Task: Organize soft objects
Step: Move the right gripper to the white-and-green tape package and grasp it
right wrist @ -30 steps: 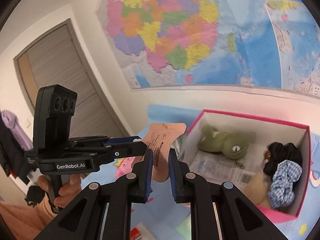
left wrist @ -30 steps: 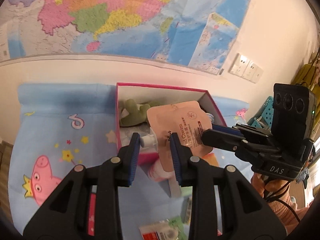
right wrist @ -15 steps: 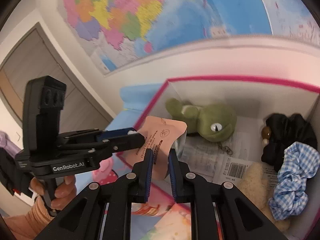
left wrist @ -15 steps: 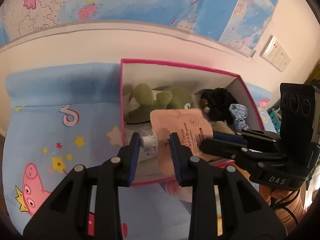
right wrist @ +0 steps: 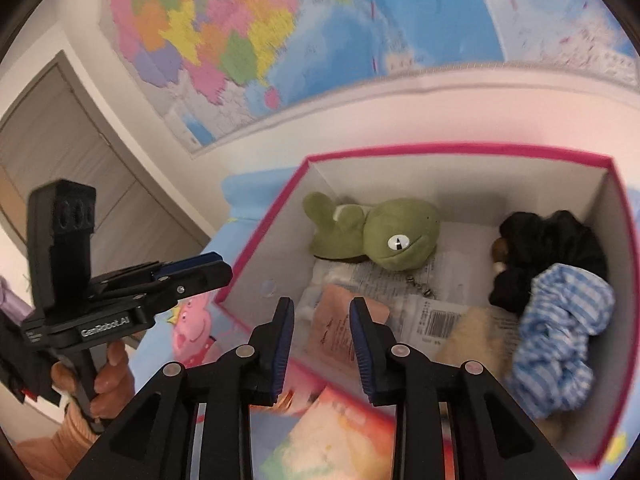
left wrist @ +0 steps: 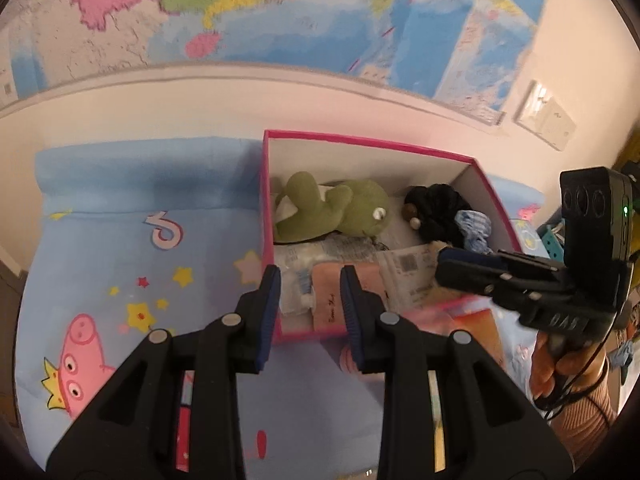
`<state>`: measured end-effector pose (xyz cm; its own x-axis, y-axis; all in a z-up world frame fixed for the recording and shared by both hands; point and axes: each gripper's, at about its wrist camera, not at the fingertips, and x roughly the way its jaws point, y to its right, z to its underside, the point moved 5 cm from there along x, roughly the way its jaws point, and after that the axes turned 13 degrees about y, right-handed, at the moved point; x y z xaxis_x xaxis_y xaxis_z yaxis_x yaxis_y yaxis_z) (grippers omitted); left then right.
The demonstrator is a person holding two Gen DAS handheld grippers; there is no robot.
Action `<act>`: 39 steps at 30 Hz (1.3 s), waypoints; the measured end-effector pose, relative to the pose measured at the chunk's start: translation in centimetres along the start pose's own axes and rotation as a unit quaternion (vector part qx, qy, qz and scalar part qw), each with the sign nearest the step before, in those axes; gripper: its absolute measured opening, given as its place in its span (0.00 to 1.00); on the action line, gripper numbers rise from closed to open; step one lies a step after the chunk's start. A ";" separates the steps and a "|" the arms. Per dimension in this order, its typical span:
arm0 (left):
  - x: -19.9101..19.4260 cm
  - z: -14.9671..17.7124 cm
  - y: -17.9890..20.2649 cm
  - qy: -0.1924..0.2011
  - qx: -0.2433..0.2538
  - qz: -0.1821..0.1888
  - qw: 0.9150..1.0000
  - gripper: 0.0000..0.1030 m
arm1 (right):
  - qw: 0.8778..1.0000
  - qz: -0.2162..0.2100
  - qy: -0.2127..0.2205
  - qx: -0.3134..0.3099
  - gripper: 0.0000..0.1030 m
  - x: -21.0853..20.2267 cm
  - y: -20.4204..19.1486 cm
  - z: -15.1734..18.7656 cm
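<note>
- Two grippers are in view. The left gripper (left wrist: 310, 280) has its jaws a little apart with nothing between them. The right gripper (right wrist: 322, 312) has jaws that have just been opening and pinch nothing.
- One pink sachet (right wrist: 340, 328), flat and glossy with dark print, lies on the floor of the box. It is just ahead of the right jaws and shows through their gap, with the pads clear of it.
- One box (left wrist: 360, 140) of card, pink outside and white inside and with no lid on, sits ahead of and below both pairs of jaws.
- One green plush toy (right wrist: 400, 236), rounded with a stitched eye, lies at the far side of the box, beyond the right jaws.
- There are two scrunchies to the right of the right jaws. A black scrunchie (right wrist: 560, 236) is bunched in the far corner. A blue-and-white checked scrunchie (right wrist: 560, 320) lies nearer and touches it.
- One beige fluffy thing (right wrist: 468, 336) lies just right of the right jaws. The jaw arm partly covers it, so its shape is unclear.
- Printed papers (right wrist: 440, 316) with barcodes line the box floor; their number cannot be told.
- A small white tube-like item (left wrist: 296, 292) shows through the gap of the left jaws, beside the sachet. It is too blurred to name.
- One blurred orange-and-yellow packet (right wrist: 320, 432) lies below the right jaws, outside the box and partly hidden by the arms.
- A blue cloth (left wrist: 140, 208) with a cartoon pig and stars spreads out to the left of the left jaws.
- One hand (right wrist: 108, 372) grips the left gripper's handle and is cut off at the sleeve.
</note>
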<state>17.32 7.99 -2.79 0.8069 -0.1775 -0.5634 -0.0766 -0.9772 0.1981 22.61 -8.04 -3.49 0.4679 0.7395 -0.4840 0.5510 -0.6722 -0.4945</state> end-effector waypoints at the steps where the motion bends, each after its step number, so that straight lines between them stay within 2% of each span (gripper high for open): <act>1: -0.8 0.3 0.2 0.007 0.003 0.005 1.000 0.34 | 1.000 -0.006 0.005 0.000 0.29 -0.7 -0.3 0.0; 2: -1.6 0.7 0.5 0.012 0.008 0.012 1.000 0.42 | 1.000 -0.015 0.010 -0.004 0.29 -1.7 -0.8 0.2; 4: -3.2 1.9 1.1 0.024 0.021 0.023 0.999 0.50 | 0.999 -0.029 0.020 -0.020 0.30 -3.7 -2.0 0.7; 9: -5.6 5.7 2.3 0.014 0.053 0.030 0.998 0.51 | 0.995 -0.073 0.006 -0.064 0.34 -7.7 -5.3 3.8; 13: -6.1 9.4 2.4 -0.017 0.054 0.033 0.998 0.51 | 0.991 -0.104 -0.047 -0.075 0.34 -8.1 -7.4 8.2; 16: -6.1 12.0 2.2 -0.045 0.050 0.029 0.997 0.51 | 0.987 -0.112 -0.088 -0.073 0.34 -7.3 -8.2 11.5; 21: -6.5 15.1 1.3 -0.075 0.030 0.027 0.996 0.51 | 0.982 -0.108 -0.137 -0.066 0.34 -4.5 -9.0 15.6; 28: -7.3 17.0 0.8 -0.092 0.021 0.027 0.995 0.51 | 0.982 -0.058 -0.157 -0.088 0.34 -1.7 -8.9 16.7; 34: -7.4 18.3 0.8 -0.114 0.006 0.057 0.992 0.51 | 0.982 -0.002 -0.160 -0.100 0.34 -2.4 -7.4 17.0; 37: -7.5 19.0 1.2 -0.124 0.007 0.070 0.990 0.51 | 0.980 0.004 -0.172 -0.098 0.35 -3.2 -7.0 17.5; 39: -7.4 19.1 1.5 -0.126 0.012 0.074 0.989 0.51 | 0.978 -0.005 -0.184 -0.099 0.39 -3.2 -7.5 18.0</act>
<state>0.03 5.63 -13.67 0.6151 -0.3392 -0.7118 -0.1998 -0.9403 0.2755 4.53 -6.01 -11.27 0.2007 0.6592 -0.7247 0.6946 -0.6174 -0.3693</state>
